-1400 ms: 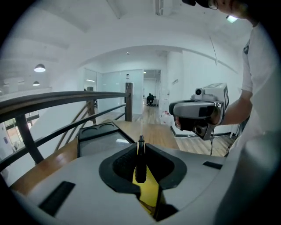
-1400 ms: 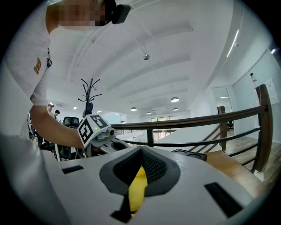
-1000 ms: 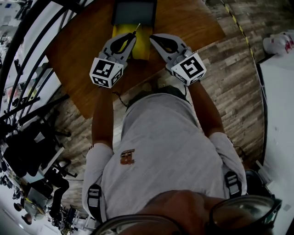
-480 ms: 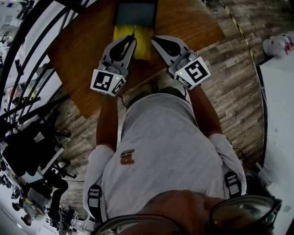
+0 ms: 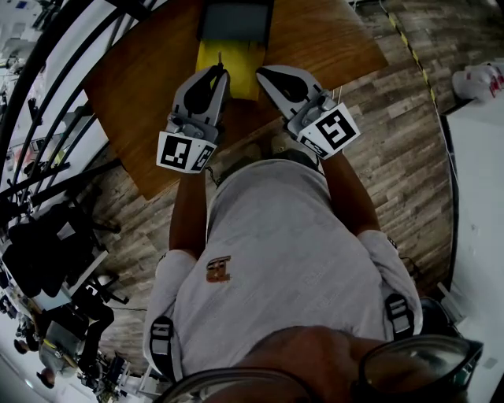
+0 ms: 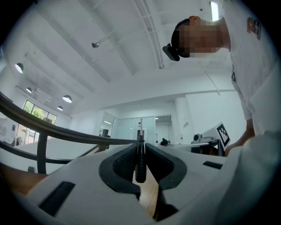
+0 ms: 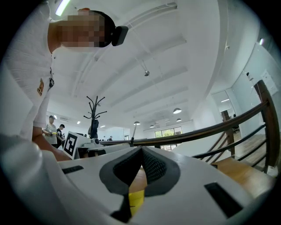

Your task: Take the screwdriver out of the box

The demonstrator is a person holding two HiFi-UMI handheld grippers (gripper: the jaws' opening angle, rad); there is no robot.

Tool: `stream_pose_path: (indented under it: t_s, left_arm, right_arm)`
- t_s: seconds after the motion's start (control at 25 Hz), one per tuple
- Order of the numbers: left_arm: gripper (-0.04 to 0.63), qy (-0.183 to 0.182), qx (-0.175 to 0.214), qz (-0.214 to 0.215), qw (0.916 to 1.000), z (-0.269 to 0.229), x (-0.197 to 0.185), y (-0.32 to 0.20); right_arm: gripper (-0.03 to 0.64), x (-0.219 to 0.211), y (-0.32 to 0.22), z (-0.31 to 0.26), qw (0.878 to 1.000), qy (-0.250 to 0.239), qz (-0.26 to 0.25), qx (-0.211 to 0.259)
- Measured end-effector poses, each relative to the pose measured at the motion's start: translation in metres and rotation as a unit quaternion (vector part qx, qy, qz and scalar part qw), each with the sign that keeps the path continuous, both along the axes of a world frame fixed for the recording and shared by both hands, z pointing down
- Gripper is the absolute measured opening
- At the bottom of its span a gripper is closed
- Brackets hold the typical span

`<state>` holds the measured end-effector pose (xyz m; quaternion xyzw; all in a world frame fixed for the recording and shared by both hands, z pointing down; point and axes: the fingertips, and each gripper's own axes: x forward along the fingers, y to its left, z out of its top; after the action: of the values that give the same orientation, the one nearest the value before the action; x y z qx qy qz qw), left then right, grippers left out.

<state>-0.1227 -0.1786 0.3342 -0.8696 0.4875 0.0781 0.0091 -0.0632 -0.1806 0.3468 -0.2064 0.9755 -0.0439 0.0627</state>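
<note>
We see a wooden table (image 5: 134, 86) across the upper middle of the head view, its near edge slanting beneath the 2 grippers. A yellow box (image 5: 242, 63) with a dark grey lid (image 5: 234, 20) sits at top centre. The left gripper (image 5: 219, 75) is clamped on the screwdriver (image 6: 140, 165), whose thin shaft juts over the box's left edge. The right gripper (image 5: 261, 74), jaws pressed together on nothing, lies just beside the box's right edge. Bare tabletop spreads on both sides.

Yellow box (image 5: 240, 71), brown wood-grain table (image 5: 142, 79); black ribbed screwdriver (image 6: 140, 163) — black-and-white marker cube (image 5: 186, 152)
</note>
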Motion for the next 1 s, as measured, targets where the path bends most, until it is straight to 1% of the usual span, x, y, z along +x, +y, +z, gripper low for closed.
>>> stream_pose_path:
  t_s: [0.56,1.0]
  left_arm:
    - [0.072,0.009,0.024,0.003,0.9997,-0.013,0.013,0.015]
    - [0.072,0.005,0.026,0.006,0.9996,-0.013,0.019,0.022]
  right_arm:
    - [0.032,0.003,0.016,-0.007,1.0,0.005,-0.005,0.012]
    - [0.032,0.005,0.024,-0.01,1.0,0.009,-0.009,0.018]
